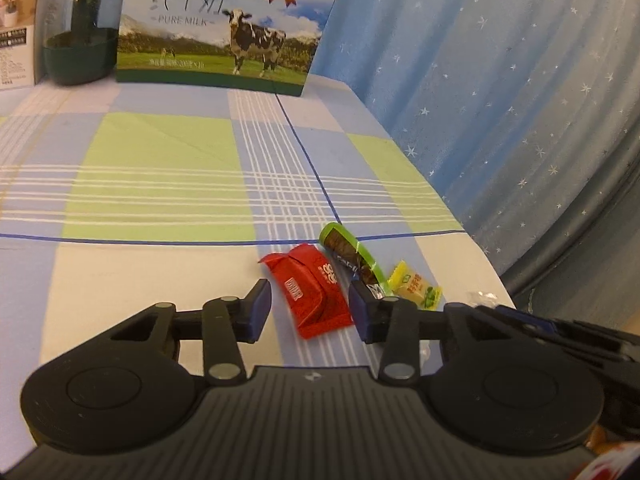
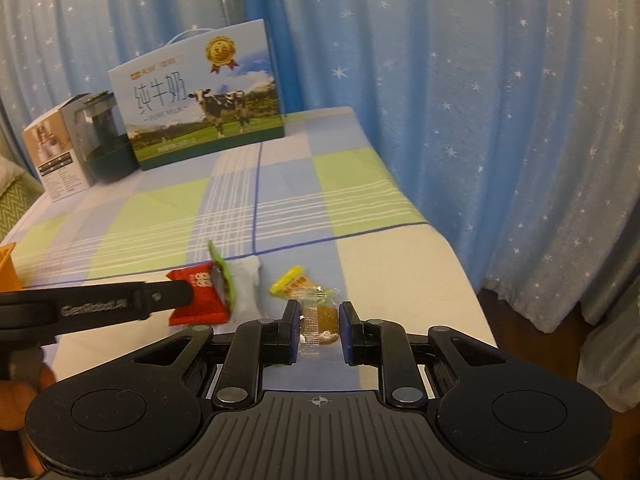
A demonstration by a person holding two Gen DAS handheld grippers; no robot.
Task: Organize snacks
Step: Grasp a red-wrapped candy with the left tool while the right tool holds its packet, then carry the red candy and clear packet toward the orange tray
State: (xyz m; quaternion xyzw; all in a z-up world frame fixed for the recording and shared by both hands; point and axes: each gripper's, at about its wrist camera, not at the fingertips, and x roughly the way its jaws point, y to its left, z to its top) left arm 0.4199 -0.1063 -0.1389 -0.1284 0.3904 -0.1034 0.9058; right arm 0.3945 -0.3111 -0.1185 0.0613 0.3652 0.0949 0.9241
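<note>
Snacks unsorted on counter [image 1: 160, 200]: red pack [image 1: 314, 294], green bar [image 1: 352, 256], yellow candy [image 1: 416, 286]. Left tool [image 1: 310, 312] wide, straddling red pack. Right tool [image 2: 319, 330] narrow around clear candy [image 2: 318, 320]; contact uncertain.

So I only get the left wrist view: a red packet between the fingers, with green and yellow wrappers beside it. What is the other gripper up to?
Observer: The right gripper has its fingers on either side of a clear-wrapped amber candy. I cannot tell whether they pinch it.
Operator: Any snack I am missing?
Observer: Yes, a white packet lies right beside the green wrapper.
Operator: Anywhere to put them all?
Observer: Possibly. The corner of an orange object, perhaps a container, shows at the left edge of the right wrist view.
</note>
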